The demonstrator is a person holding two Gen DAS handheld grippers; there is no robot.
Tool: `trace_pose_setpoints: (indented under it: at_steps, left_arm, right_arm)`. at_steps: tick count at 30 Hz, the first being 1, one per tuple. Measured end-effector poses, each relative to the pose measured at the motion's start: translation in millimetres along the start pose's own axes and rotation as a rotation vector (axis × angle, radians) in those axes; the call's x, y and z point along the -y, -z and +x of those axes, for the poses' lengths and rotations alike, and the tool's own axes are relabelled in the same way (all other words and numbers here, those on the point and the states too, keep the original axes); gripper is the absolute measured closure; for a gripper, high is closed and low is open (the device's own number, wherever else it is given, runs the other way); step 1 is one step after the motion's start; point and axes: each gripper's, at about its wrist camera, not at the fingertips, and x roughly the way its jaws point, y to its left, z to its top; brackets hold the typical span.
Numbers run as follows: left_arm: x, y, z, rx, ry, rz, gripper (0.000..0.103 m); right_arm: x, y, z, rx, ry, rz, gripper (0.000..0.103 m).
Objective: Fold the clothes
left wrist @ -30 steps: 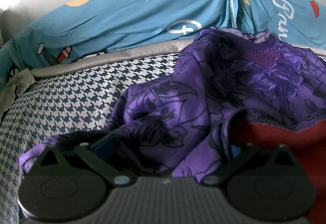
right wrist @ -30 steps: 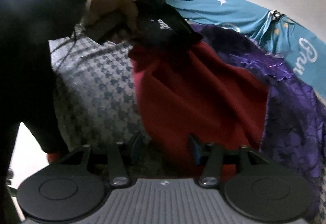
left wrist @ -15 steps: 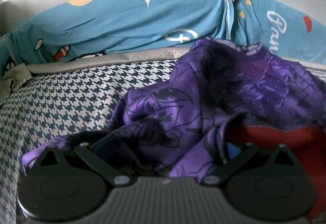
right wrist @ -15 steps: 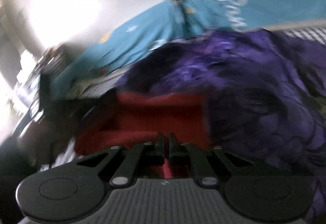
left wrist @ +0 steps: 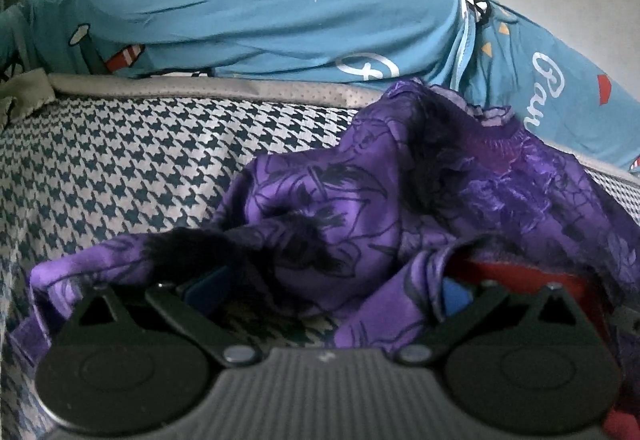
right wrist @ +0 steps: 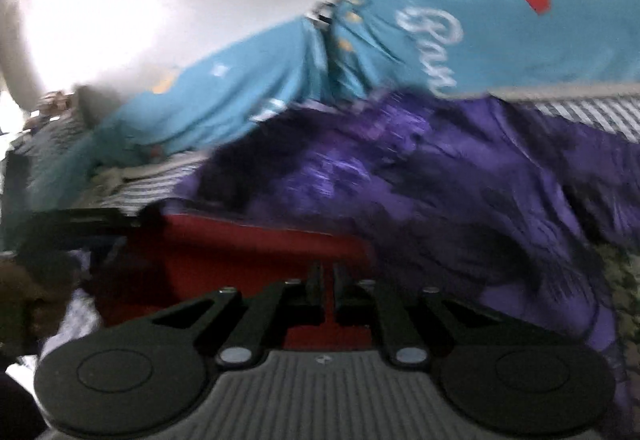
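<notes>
Right claw (right wrist: 328, 280), spread before, now pinches red cloth (right wrist: 224, 260); left claw (left wrist: 320, 288) stays spread.

White cursive lettering runs down the light-blue printed cotton sheet (left wrist: 280, 23) at two o'clock in the left wrist view, and only "Pau" or "Gau" can be made out, its first letter unclear. The right wrist view catches the same script on that sheet (right wrist: 520, 39) at one o'clock, blurred, reading roughly "Gau". Its lower end is cut off by purple cloth. Nothing else in either view carries readable text, numbers or brand marks.
</notes>
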Motion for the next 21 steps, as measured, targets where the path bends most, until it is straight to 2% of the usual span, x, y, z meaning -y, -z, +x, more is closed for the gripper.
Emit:
trace_pose_setpoints:
  at_steps: [5,13,18,21]
  left_arm:
    - [4,0,-1,0.000,-0.012,0.010,0.000]
    - [11,2,-4,0.006,-0.024,0.026,0.000]
    - [15,3,-11,0.017,0.007,0.036,0.000]
    - [15,4,-15,0.025,0.013,0.036,0.000]
  right_arm:
    - [-26,4,-22,0.000,-0.116,-0.098,0.094]
    - [-72,36,-22,-0.096,-0.236,-0.300,0.094]
    - [-85,48,-4,-0.115,-0.192,-0.395,0.092]
    - [-90,54,8,-0.117,-0.157,-0.443,0.080]
